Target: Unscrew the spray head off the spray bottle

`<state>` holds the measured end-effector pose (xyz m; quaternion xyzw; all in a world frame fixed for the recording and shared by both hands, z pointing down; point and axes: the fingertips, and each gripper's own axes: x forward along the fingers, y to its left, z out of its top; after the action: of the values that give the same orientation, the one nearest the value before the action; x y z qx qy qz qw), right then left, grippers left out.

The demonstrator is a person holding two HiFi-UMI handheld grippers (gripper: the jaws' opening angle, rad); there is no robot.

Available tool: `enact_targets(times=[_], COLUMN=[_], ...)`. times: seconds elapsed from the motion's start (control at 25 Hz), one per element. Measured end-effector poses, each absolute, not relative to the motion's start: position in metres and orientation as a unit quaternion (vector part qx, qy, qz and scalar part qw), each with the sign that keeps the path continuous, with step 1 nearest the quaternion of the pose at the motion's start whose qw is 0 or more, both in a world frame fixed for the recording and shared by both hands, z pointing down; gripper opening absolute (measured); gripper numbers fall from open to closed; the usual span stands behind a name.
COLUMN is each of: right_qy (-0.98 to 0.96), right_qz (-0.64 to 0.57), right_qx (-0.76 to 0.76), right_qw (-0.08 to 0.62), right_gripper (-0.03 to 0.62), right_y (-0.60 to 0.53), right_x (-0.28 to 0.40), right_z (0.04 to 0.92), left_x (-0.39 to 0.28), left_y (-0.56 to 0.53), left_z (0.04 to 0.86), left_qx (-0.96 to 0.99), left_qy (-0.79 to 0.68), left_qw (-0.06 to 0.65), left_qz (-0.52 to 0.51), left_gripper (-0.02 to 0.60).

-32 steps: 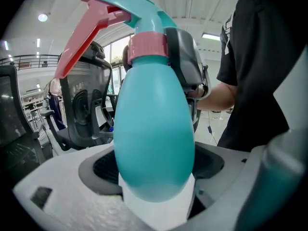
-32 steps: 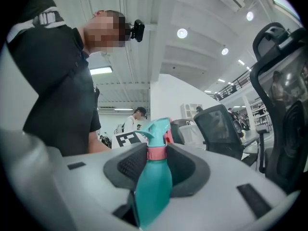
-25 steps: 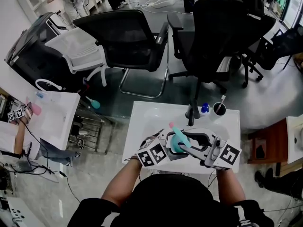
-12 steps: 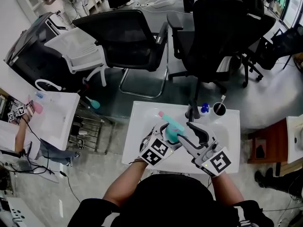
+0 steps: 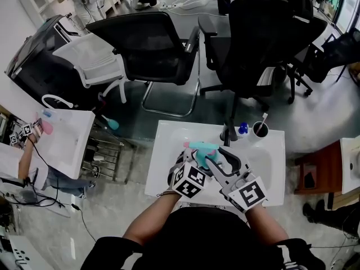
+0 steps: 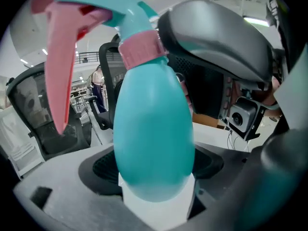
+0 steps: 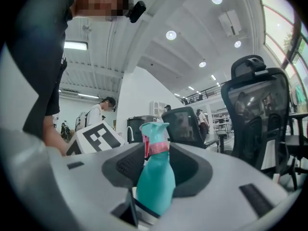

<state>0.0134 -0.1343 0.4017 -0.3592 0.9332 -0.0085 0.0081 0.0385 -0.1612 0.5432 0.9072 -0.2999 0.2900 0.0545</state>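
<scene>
The spray bottle (image 5: 203,148) is teal with a pink collar and trigger, and hangs tilted over the white table with its nozzle to the left. My left gripper (image 5: 197,161) is shut on its body (image 6: 154,129), which fills the gap between the jaws. The pink collar (image 6: 139,49) and trigger (image 6: 62,66) rise above them. My right gripper (image 5: 217,157) reaches in from the lower right. Its jaws have just been closing and the spray head (image 7: 154,131) stands between them, with a gap on each side. Its grey jaw shell (image 6: 216,42) sits right beside the collar.
On the white table (image 5: 169,139), at its far edge, stand a black cup (image 5: 260,129), a small blue item (image 5: 243,128) and a dark upright object (image 5: 228,134). Two black office chairs (image 5: 152,44) (image 5: 253,32) stand beyond it. Another white table (image 5: 67,134) lies to the left.
The bottle has tipped over so that its nozzle points left instead of up. The right gripper has swung from lying sideways at the right to pointing up the picture at the bottle.
</scene>
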Motion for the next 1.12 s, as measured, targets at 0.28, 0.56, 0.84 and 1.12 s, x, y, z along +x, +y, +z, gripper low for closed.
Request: enact_targets(times=[0.28,0.56,0.84,1.12], right_qy=[0.927,0.929,0.931,0.933], right_qz=[0.014,0.035,0.041,0.039], right_qx=[-0.375,-0.369,-0.359,-0.356], right_qw=[-0.001,-0.023,-0.045,-0.032], right_gripper=[0.16,0.167,0.14,0.137], right_y=[-0.1358,-0.1346,-0.1319,-0.132], right_x=[0.0135,0.0121,0.0127,0.0142], right_z=[0.4038,0.4013,0.4032,0.396], left_x=[0.0412,0.0417,0.0421,0.0423], left_y=[-0.1573,-0.1567,-0.1527,-0.1527], left_z=[0.5435,0.5455,0.5465,0.5506], left_qx=[0.904,0.902,0.902,0.903], left_qy=[-0.299,-0.294,-0.29,-0.286], left_qw=[0.027,0.018,0.02,0.027], left_qz=[0.304,0.315,0.318,0.321], left_gripper=[0.43,0.43,0.43,0.43])
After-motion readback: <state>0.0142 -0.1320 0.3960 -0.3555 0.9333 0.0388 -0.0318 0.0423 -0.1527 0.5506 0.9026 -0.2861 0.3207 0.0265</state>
